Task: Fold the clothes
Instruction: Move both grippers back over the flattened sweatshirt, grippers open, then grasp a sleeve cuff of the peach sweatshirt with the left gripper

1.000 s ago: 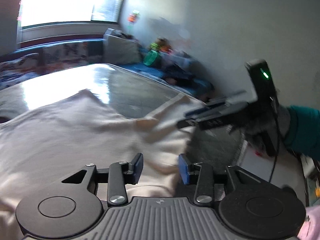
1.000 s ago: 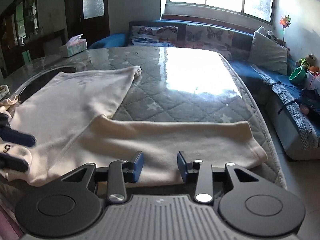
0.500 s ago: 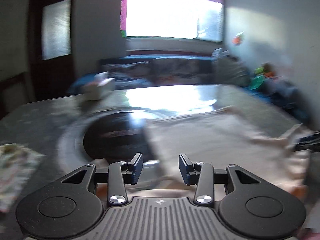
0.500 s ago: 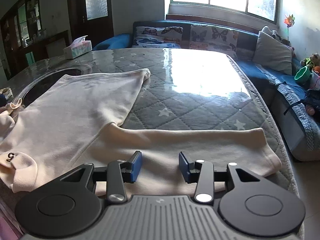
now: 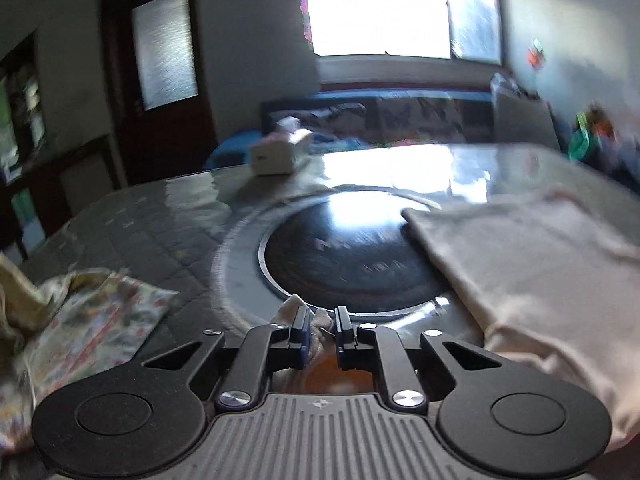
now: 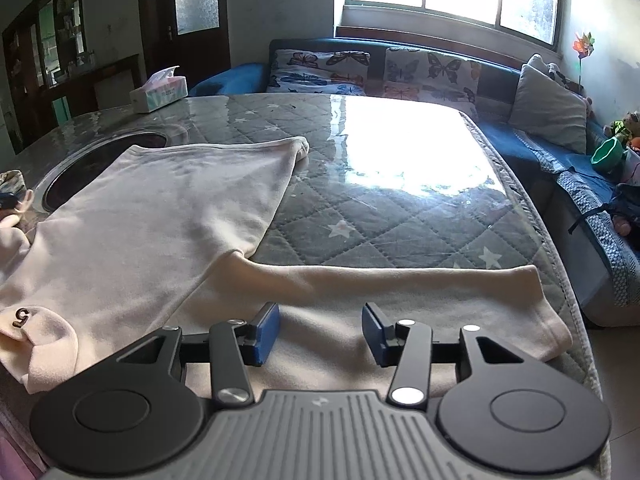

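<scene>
The cream sweatshirt (image 6: 160, 216) lies spread flat on the quilted tabletop (image 6: 400, 216), body toward the dark round inset (image 5: 344, 256), one sleeve (image 6: 400, 300) stretched along the near edge. The left hand-held gripper (image 5: 321, 330) has just been closing, and its jaws stand narrow with a bunched bit of cream fabric between them, probably a cuff taken up for folding inward. The right hand-held gripper (image 6: 320, 332), which has just been opening, stands half wide above the sleeve, pinching nothing, likely poised to take it.
</scene>
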